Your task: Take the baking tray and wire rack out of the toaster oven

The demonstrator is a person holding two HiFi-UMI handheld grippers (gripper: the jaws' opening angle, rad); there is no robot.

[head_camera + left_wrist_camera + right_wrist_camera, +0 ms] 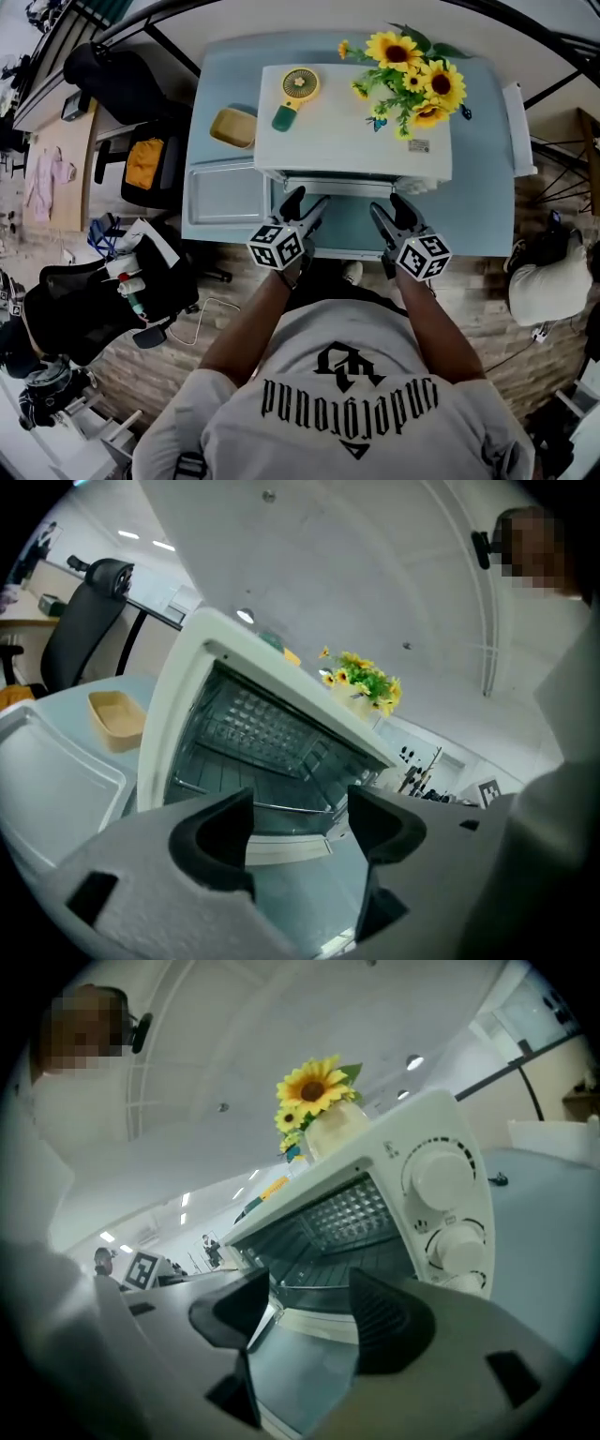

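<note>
A white toaster oven stands on the light-blue table with its glass door folded down flat towards me. Inside, a wire rack lies low in the cavity, also seen in the right gripper view as the wire rack. A pale rectangular tray lies on the table left of the oven. My left gripper is open over the door's left part, nothing between its jaws. My right gripper is open over the door's right part, likewise with nothing held.
On the oven's top are a vase of sunflowers and a small hand fan. A yellow dish sits on the table behind the tray. The oven's knobs are on its right side. An office chair stands left of the table.
</note>
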